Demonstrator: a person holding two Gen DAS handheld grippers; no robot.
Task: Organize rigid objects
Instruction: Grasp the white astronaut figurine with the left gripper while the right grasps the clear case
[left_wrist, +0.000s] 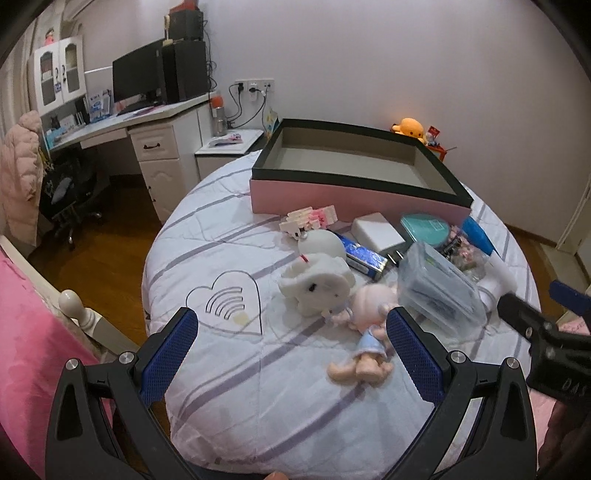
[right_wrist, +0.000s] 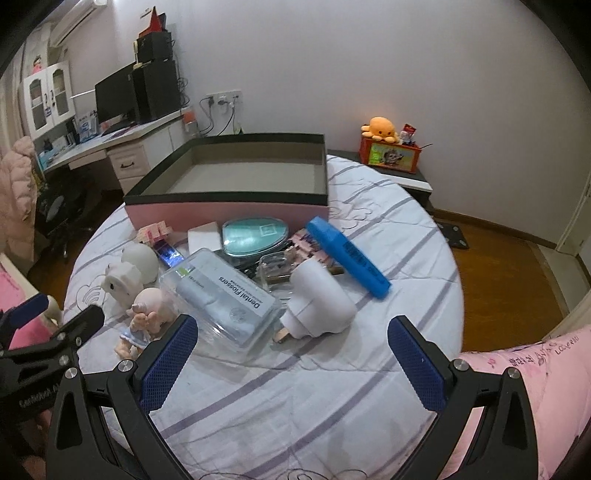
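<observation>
Each claw, the left claw (left_wrist: 291, 350) and the right claw (right_wrist: 293, 356), has a black plastic frame with triangular cut-outs and round silver screws at the joints. The fingers (left_wrist: 170, 354) carry blue pads with a fine diamond texture. White lettering marks the black body.

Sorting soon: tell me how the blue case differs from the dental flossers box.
The blue case is opaque, slim and long; the dental flossers box is clear, wider and shows its contents. The case lies right of the white plug, the box left. Both lie on the bed, outside the pink box.
</observation>
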